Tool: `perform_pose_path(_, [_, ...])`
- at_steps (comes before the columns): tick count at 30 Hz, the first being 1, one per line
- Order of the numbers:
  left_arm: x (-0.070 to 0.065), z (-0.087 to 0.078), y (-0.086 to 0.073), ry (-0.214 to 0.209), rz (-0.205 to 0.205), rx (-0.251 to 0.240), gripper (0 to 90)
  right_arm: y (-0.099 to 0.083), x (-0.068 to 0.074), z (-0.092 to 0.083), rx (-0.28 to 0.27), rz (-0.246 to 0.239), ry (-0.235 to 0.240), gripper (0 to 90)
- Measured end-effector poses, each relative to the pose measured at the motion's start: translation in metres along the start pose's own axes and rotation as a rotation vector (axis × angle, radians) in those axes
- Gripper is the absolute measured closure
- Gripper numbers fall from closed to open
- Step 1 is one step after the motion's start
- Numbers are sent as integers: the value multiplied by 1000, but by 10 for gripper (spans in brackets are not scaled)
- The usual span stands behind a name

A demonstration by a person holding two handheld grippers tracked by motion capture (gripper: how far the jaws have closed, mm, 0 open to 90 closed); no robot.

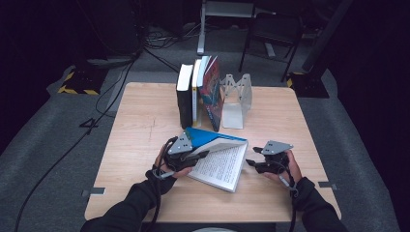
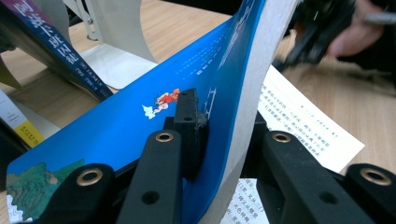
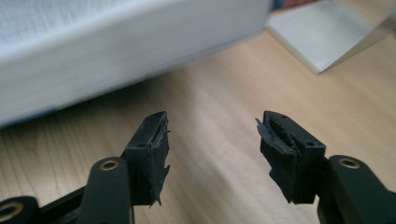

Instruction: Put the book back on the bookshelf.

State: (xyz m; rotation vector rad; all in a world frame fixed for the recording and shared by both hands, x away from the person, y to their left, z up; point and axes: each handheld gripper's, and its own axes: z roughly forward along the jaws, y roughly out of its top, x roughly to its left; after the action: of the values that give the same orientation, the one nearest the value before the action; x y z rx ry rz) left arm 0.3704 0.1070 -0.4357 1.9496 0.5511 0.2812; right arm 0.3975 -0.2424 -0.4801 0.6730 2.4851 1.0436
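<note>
A blue-covered book [image 1: 215,139] lies open on the near middle of the wooden table [image 1: 145,121], its printed page [image 1: 220,166] flat on the wood. My left gripper [image 1: 200,154] is shut on the lifted cover and a thick block of pages. In the left gripper view the jaws of the left gripper [image 2: 224,116] pinch the blue cover [image 2: 116,135] and white page edges. My right gripper [image 1: 252,156] is open just right of the book, holding nothing. In the right gripper view the right gripper [image 3: 212,135] hovers over bare wood, with the page block [image 3: 116,46] to its left.
Several upright books [image 1: 198,92] stand at the back middle of the table, leaning on a white metal bookend [image 1: 237,99]. The bookend [image 3: 327,37] also shows ahead of the right gripper. Cables and a chair [image 1: 273,29] are on the floor behind.
</note>
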Motion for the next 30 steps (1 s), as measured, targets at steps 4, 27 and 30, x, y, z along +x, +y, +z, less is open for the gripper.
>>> perform_pose_path(4, [2,-3,0,-9,-8,-11,759,2,6,5,-33,3,105,387])
perform_pose_path(27, [-10,-33,14,-71,-88,-102,785,56,36,-57,-377,-20,40,446])
perform_pose_path(30, [-12,-35,11,-69,-60,-85,783,62,38,-56,-395,-19,40,446])
